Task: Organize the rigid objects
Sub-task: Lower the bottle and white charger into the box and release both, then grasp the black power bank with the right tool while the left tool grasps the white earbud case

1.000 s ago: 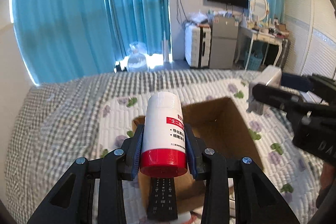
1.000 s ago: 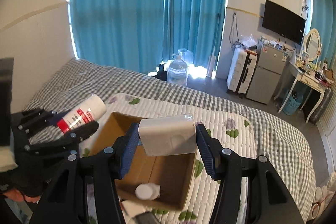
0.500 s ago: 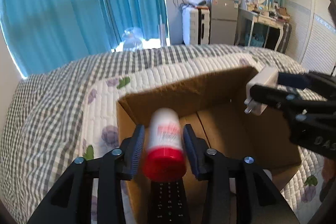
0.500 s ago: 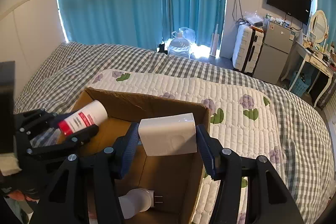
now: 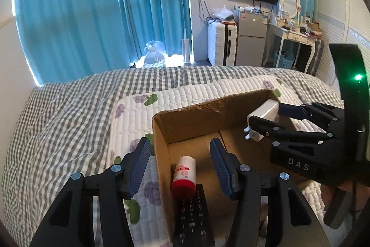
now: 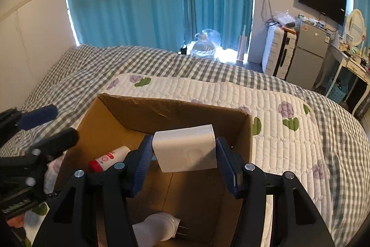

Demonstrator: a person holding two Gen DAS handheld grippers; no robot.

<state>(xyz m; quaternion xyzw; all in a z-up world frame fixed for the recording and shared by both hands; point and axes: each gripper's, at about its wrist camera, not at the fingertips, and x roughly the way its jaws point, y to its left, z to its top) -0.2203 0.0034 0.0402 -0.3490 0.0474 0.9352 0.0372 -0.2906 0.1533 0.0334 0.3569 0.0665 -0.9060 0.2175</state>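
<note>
Dropped from wide-open left tongs (image 5: 180,166), bottle (image 5: 184,177) lies in box (image 5: 185,122); right tongs (image 6: 184,162) clamp adapter (image 6: 185,151) above its rim.

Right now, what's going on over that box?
The left gripper is open, and the red-capped bottle lies inside the cardboard box on the bed. The right gripper is shut on a white charger, held above the box and not yet put in.

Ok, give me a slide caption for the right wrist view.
Right claw holds a white charger over the cardboard box, where a red-capped bottle lies.
</note>
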